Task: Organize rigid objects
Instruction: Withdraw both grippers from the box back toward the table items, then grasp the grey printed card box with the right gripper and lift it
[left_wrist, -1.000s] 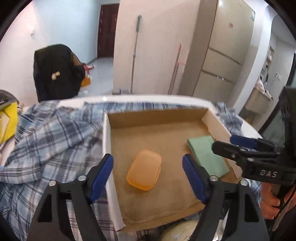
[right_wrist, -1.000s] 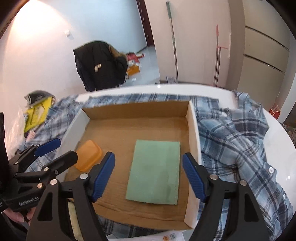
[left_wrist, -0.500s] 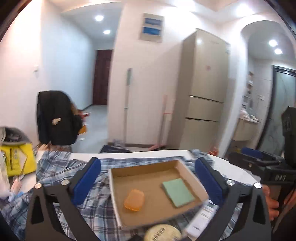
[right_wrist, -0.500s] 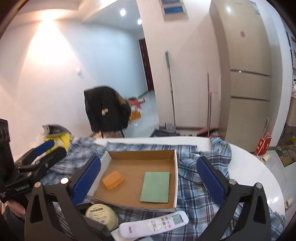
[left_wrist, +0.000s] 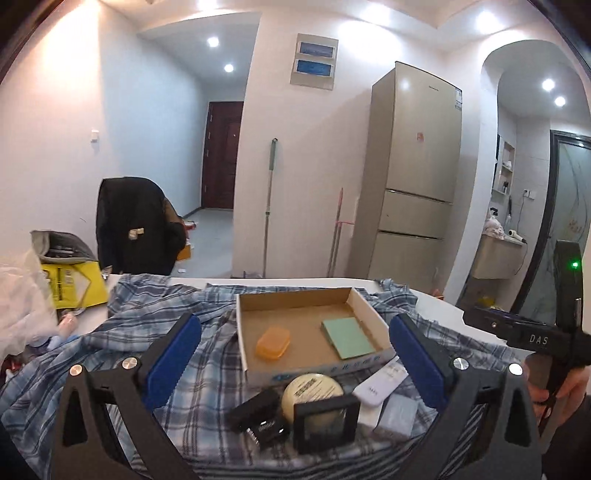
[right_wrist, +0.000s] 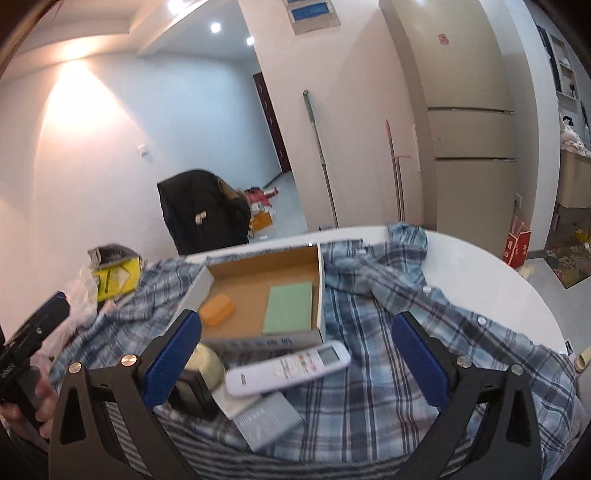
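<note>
An open cardboard box lies on a plaid shirt and holds an orange case and a green pad. In front of it lie a white remote, a round cream tin, a black square frame, a small black item and a grey box. My left gripper and right gripper are both open and empty, held back above these items.
The plaid shirt covers a white round table. A yellow bag and plastic bags lie at the left. A black chair, mops and a fridge stand behind. The other gripper shows at the right edge.
Both grippers have pulled back and up from the box and opened wider. The remote, tin, frame and grey box in front of the box came into view.
</note>
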